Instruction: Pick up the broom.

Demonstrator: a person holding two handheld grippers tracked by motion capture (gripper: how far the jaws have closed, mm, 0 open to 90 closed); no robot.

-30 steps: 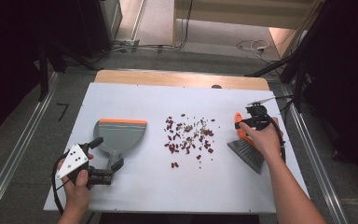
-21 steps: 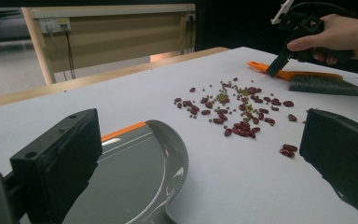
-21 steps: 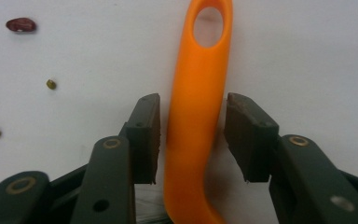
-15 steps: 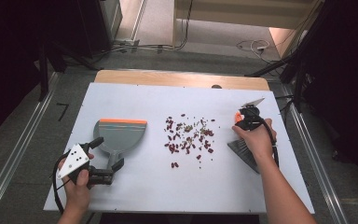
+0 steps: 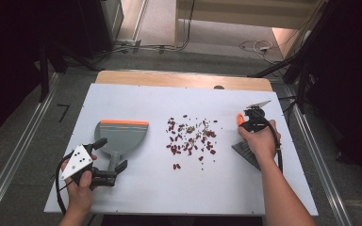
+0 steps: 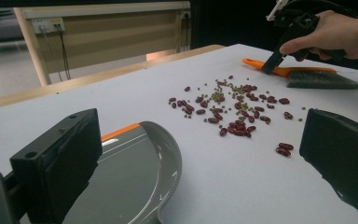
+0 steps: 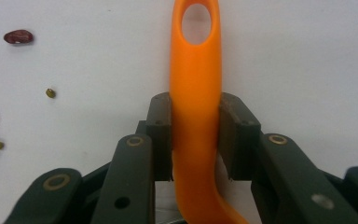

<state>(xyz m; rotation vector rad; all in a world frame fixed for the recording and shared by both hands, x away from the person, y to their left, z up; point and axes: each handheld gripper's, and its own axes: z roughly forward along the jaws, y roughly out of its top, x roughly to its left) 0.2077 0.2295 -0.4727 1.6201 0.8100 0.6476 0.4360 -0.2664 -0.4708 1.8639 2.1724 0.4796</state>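
The right hand (image 5: 260, 141) hides much of the brush (image 6: 307, 77) in the high view. The brush has an orange handle with a hole at its tip and grey bristles. The right gripper (image 7: 196, 135) has just closed and clamps the handle, which runs straight ahead between its fingers (image 7: 161, 126). The left gripper (image 5: 107, 159) is open beside the dustpan (image 5: 121, 136).

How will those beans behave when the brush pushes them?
The beans look small, rounded and loose, so they'll probably roll and scatter rather than slide together. The brush has soft-looking bristles, so a few tiny green ones may slip through.
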